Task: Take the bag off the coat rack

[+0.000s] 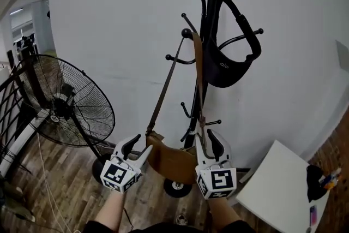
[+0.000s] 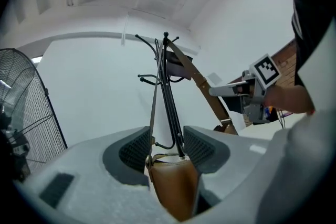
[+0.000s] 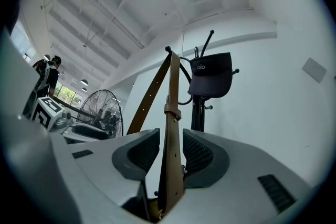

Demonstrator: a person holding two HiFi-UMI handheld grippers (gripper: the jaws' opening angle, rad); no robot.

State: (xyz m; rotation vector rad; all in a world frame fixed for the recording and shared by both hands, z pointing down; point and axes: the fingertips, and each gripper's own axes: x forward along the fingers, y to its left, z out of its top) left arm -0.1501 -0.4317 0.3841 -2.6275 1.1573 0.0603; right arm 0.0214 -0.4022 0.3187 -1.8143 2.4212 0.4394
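A brown leather bag (image 1: 172,163) hangs low on a black coat rack (image 1: 210,8). Its long strap (image 1: 163,90) is looped over a hook tip high on the rack. My left gripper (image 1: 140,145) is at the bag's left top corner; in the left gripper view the jaws (image 2: 167,147) are shut on the bag's edge (image 2: 173,186). My right gripper (image 1: 207,139) is at the bag's right end. Its jaws (image 3: 170,149) stand open with the strap (image 3: 173,92) running up between them, a slim gap on each side.
A black cap-like item (image 1: 229,68) hangs on an upper hook of the rack. A large standing fan (image 1: 65,101) is at the left. At the lower right a white table (image 1: 278,183) has small items at its far end. White wall behind, wood floor below.
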